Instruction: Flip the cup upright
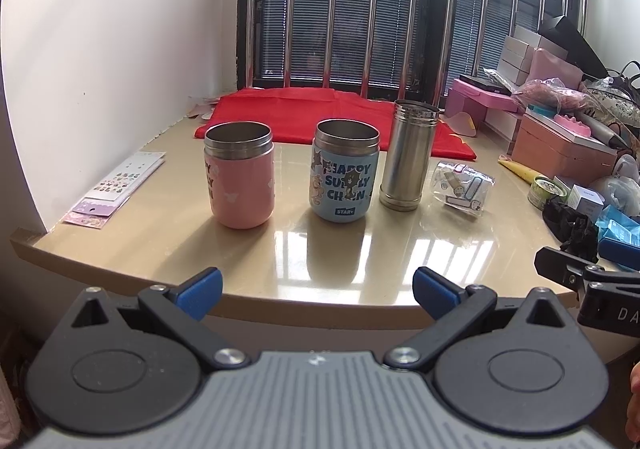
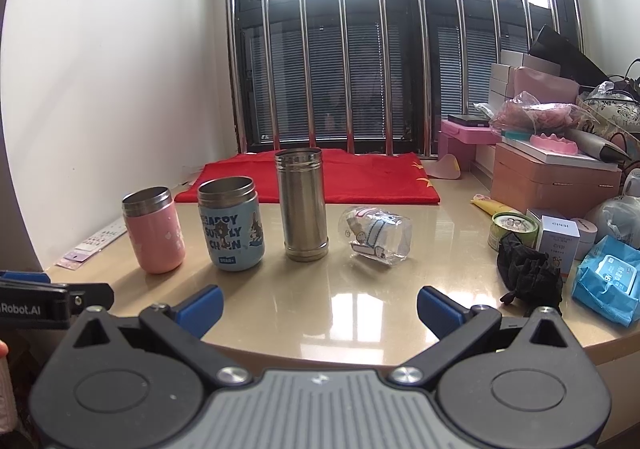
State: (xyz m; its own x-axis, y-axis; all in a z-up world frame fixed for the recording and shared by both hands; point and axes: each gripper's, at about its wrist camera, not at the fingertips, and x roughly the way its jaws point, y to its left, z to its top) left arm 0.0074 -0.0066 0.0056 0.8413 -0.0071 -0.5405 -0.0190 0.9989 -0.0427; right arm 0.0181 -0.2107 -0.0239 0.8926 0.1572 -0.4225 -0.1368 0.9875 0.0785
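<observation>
A clear glass cup with cartoon stickers (image 2: 376,237) lies on its side on the beige table, right of the steel cup; it also shows in the left wrist view (image 1: 462,187). A pink cup (image 1: 239,175) (image 2: 154,229), a blue cartoon cup (image 1: 345,169) (image 2: 231,223) and a tall steel cup (image 1: 408,153) (image 2: 303,203) stand upright in a row, mouths up. My left gripper (image 1: 317,291) is open and empty, at the table's front edge before the blue cup. My right gripper (image 2: 319,311) is open and empty, at the front edge near the lying cup.
A red cloth (image 2: 316,177) lies at the back by the barred window. Sticker sheets (image 1: 120,189) lie at the left. Boxes, a black bundle (image 2: 528,275), a blue wipes pack (image 2: 608,285) and a tin (image 2: 512,229) crowd the right side. The table (image 2: 340,297) is glossy.
</observation>
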